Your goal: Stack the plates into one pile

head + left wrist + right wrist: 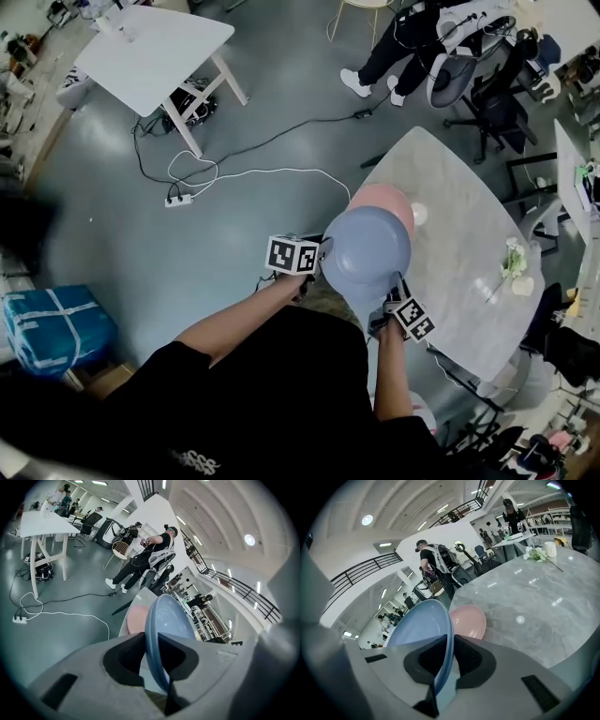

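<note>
- Over the table's (469, 309) near edge, the blue plate (366, 248) is hanging between both grippers, off the tabletop.
- Its left rim is sitting in the left gripper (323, 256), whose jaws are closing narrowly onto it. The right gripper (393, 292) is pinching the near right rim in the same way.
- From the head view the blue plate is showing as a full round disc, partly covering the pink plate (386, 195).
- Both gripper views are showing the blue plate (168, 616) (419, 623) almost edge-on instead, its rim running between the jaws and its hollow face turning toward each camera.
- Being round, it is showing no long axis. In the head view the line between the two grips is running from left to lower right.
- The pink plate (469, 620) is lying flat on the table (543, 597), hollow side up, just beyond the blue one.
- Flowers (536, 554) and a cup (550, 549) are resting at the table's far side.
- Only the head view is showing a blue box (56, 323) on the floor.
</note>
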Action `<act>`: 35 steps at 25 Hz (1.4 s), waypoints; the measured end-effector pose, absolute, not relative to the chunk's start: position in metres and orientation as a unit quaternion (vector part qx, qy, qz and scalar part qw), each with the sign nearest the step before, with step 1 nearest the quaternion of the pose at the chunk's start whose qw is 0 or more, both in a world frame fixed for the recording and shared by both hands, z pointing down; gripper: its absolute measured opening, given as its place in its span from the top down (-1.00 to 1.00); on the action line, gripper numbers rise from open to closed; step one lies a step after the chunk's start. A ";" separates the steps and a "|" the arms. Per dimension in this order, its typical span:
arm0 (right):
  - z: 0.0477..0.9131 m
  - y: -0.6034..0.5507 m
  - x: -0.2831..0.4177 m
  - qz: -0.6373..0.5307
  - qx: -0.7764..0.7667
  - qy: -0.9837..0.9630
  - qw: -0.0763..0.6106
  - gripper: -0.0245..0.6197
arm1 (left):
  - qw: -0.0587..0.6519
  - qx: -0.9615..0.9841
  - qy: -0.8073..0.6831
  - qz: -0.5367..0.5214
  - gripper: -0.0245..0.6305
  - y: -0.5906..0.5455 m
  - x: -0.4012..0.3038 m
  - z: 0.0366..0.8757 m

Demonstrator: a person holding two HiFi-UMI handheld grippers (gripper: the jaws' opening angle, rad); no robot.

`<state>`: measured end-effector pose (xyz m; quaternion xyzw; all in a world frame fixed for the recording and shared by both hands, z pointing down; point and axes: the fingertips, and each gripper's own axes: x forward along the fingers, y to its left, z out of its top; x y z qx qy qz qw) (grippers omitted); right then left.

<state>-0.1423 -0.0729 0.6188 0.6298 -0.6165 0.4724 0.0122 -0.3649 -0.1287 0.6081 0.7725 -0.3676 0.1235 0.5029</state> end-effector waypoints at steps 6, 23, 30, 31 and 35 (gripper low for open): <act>0.636 -0.138 -0.136 0.472 0.635 -0.612 0.017 0.78 | 0.489 0.778 -0.364 0.152 0.71 -0.191 -0.360 0.632; 0.735 -0.185 -0.075 0.514 0.630 -0.578 0.079 0.78 | 0.537 0.745 -0.293 0.266 0.62 -0.228 -0.296 0.745; 0.753 -0.190 -0.076 0.526 0.623 -0.569 0.102 0.78 | 0.493 0.755 -0.294 0.318 0.53 -0.233 -0.298 0.757; 0.754 -0.191 -0.074 0.525 0.626 -0.567 0.104 0.78 | 0.490 0.755 -0.296 0.320 0.53 -0.234 -0.299 0.757; 0.752 -0.199 -0.056 0.506 0.643 -0.567 0.096 0.78 | 0.479 0.765 -0.281 0.327 0.52 -0.231 -0.294 0.757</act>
